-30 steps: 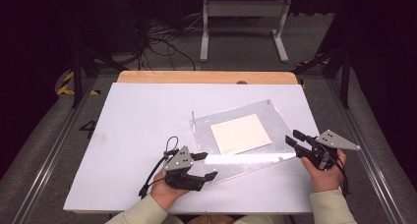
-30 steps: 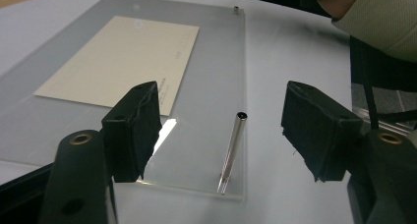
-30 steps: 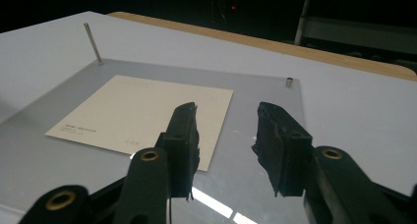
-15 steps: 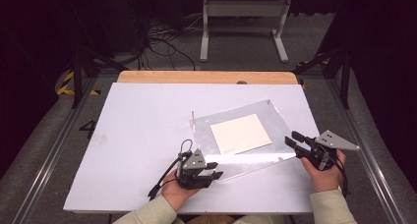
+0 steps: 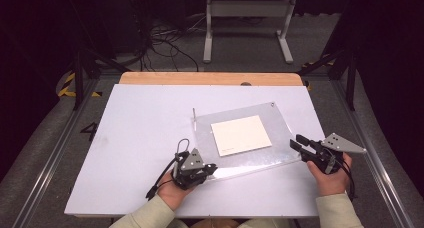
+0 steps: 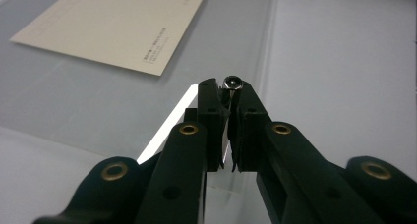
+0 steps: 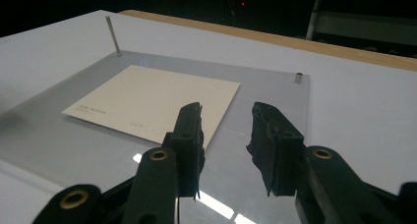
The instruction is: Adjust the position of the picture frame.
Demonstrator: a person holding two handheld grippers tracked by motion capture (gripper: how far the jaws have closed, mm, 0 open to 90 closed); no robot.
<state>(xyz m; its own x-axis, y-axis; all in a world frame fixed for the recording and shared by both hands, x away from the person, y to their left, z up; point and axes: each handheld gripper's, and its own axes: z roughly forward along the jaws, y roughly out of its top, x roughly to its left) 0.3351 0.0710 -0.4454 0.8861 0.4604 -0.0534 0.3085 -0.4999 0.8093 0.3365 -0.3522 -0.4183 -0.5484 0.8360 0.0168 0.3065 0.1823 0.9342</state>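
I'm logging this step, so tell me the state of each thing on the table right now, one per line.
Left gripper: shut on a small metal pin at the clear acrylic sheet's corner.
Right gripper: open, jaws over the sheet's edge, nothing held.
Clear acrylic sheet: lying flat.
Cream card: flat, under or on the sheet.
Tall pin: upright at far corner.
Short pin: seated in corner.

White table (image 5: 130,138), clear plate (image 5: 280,138) (card on top)

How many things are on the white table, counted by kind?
Clear plastic sheet: 1
Cream paper card: 1
Metal posts: 3 (tall post, short stud, stud in the left gripper)
Total: 5
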